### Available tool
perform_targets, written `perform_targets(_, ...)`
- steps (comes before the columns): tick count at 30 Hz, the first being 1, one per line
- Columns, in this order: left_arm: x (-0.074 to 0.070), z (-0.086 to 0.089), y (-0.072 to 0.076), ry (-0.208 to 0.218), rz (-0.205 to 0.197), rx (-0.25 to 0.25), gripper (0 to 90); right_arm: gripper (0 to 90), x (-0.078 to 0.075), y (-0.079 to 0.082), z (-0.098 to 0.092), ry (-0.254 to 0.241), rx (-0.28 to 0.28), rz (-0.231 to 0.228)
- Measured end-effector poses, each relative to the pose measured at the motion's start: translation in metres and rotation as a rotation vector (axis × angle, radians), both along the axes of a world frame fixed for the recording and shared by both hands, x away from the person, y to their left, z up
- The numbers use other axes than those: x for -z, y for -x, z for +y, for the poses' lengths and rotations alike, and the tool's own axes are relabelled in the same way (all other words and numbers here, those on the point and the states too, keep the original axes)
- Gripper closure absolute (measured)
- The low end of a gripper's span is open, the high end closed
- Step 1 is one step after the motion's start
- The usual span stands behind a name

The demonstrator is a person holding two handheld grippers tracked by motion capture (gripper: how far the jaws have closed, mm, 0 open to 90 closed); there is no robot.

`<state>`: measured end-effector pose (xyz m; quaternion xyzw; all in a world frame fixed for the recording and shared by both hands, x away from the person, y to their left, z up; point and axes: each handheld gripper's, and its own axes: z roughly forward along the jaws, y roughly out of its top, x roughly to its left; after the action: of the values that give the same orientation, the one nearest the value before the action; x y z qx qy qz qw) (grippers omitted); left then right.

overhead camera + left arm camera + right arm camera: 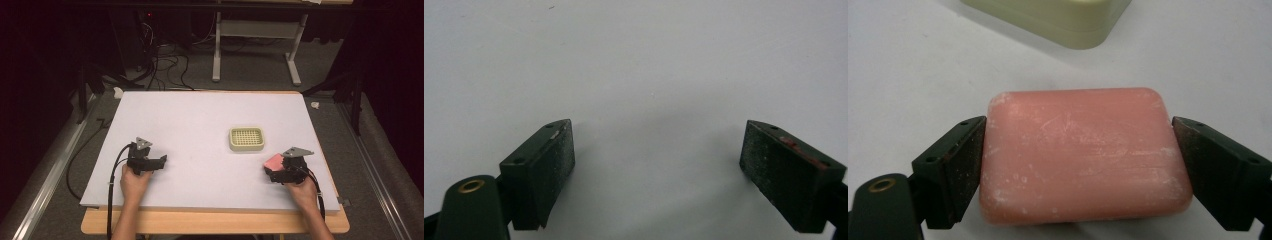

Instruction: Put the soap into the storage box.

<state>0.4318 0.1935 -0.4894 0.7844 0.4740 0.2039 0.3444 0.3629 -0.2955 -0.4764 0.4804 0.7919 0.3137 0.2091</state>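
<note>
A: Soap (pixel 1083 155) sits on the counter (pixel 200 125) near the dish (pixel 246 139), right fingers (pixel 955 170) touching both ends. Lift now?

B: Squeeze evenly first, you'll slip otherwise. Left gripper (pixel 659 170) is wide, empty.

Matt, scuffed pink soap (pixel 1083 155) (whitish bloom), glossy, probably plastic dish (pixel 1063 20), smooth white table (pixel 190 125).

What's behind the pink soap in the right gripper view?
Behind the pink soap lies bare white table, then the pale green soap dish at the top edge, apart from it. The dish's inside is cut off there.
</note>
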Motion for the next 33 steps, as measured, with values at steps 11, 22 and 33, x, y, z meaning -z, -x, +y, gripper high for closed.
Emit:
perform_targets(11, 0.0001, -0.0001, 0.0000, 0.000, -0.002, -0.001, 14.9, 13.4, 0.0023, 0.0016, 0.0018, 0.020, -0.009, 0.003)
perform_targets(22, 0.0000, 0.0000, 0.0000, 0.000, 0.000, 0.000, 14.9, 13.7, 0.0017, 0.0034, 0.0046, -0.006, 0.023, 0.015)
perform_targets(33, 0.0000, 0.0000, 0.0000, 0.000, 0.000, 0.000, 14.9, 13.7, -0.0052, 0.0045, 0.0063, -0.058, 0.017, 0.010)
